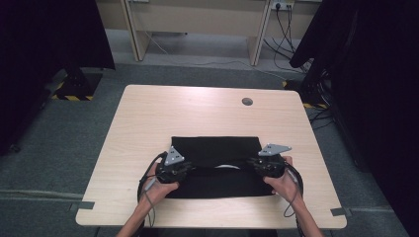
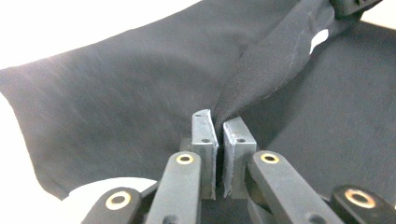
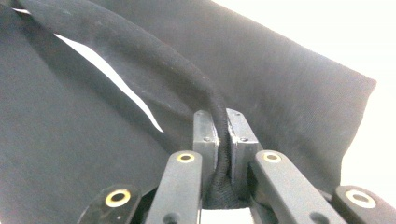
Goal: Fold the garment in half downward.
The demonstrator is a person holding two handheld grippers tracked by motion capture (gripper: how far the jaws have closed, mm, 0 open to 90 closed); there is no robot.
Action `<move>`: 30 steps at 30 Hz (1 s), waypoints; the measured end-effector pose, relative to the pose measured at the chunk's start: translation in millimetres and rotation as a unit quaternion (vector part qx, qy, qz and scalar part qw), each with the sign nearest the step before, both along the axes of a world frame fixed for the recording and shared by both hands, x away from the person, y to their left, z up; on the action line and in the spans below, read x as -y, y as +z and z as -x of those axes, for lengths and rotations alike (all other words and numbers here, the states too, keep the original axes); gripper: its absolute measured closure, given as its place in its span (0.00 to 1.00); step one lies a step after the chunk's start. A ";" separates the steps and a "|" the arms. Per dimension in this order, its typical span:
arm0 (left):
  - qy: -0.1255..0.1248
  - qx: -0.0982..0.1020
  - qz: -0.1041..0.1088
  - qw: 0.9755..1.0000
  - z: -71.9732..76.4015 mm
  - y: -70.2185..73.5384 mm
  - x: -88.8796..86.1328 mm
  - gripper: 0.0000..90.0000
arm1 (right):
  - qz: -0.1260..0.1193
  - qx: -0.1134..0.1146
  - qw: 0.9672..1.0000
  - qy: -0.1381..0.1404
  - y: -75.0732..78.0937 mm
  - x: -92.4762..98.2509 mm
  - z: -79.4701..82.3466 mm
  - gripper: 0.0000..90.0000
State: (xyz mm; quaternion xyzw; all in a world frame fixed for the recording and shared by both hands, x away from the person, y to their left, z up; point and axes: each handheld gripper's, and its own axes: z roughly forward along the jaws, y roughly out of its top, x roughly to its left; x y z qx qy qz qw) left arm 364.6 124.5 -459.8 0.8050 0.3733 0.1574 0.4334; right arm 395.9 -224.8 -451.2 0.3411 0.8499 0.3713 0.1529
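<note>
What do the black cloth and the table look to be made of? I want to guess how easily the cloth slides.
The black cloth looks like a soft matte knit or jersey: it drapes, bunches into a roll where the right gripper pinches it, and shows a fine weave. The table looks like pale wood-grain laminate with a smooth, slightly shiny top; solid wood can't be ruled out.

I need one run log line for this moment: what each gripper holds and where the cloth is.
left gripper: shut on black cloth edge | right gripper: shut on same edge | cloth: edge lifted, rest on table
</note>
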 end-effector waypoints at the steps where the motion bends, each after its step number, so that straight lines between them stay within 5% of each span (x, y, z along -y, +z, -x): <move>1: 0.003 0.006 0.005 1.000 0.6 4.5 -2.1 0.94 | -0.002 0.004 1.000 0.001 3.6 -0.3 0.3 0.95; 7: 0.003 0.042 0.019 0.999 13.0 28.3 -9.4 0.95 | -0.019 0.037 0.999 0.014 30.5 -1.9 8.7 0.95; 10: -0.006 0.059 0.006 0.998 29.0 32.2 -7.8 0.95 | -0.022 0.046 0.998 0.024 36.2 -2.2 19.2 0.95; 14: -0.029 0.056 -0.014 0.998 55.1 20.4 -5.1 0.95 | -0.013 0.040 0.998 0.040 26.2 -1.2 40.8 0.95; 19: -0.044 0.023 -0.021 0.999 76.9 -4.7 -8.5 0.93 | -0.007 0.012 0.998 0.054 0.8 7.1 63.2 0.94; 21: -0.052 0.012 -0.014 0.998 83.4 -11.0 -9.9 0.90 | -0.007 0.006 0.998 0.059 -4.3 9.5 69.8 0.91; 24: -0.063 -0.001 0.003 0.998 90.3 -14.2 -11.3 0.78 | -0.006 0.003 0.999 0.046 -2.6 12.7 74.1 0.72; 26: -0.054 -0.006 0.029 0.998 92.4 -10.2 -13.8 0.62 | -0.022 0.006 0.999 0.042 5.4 15.5 76.7 0.67; 30: -0.050 0.002 0.068 0.996 92.4 5.7 -17.9 0.53 | -0.040 0.021 0.998 0.042 26.2 15.5 82.0 0.58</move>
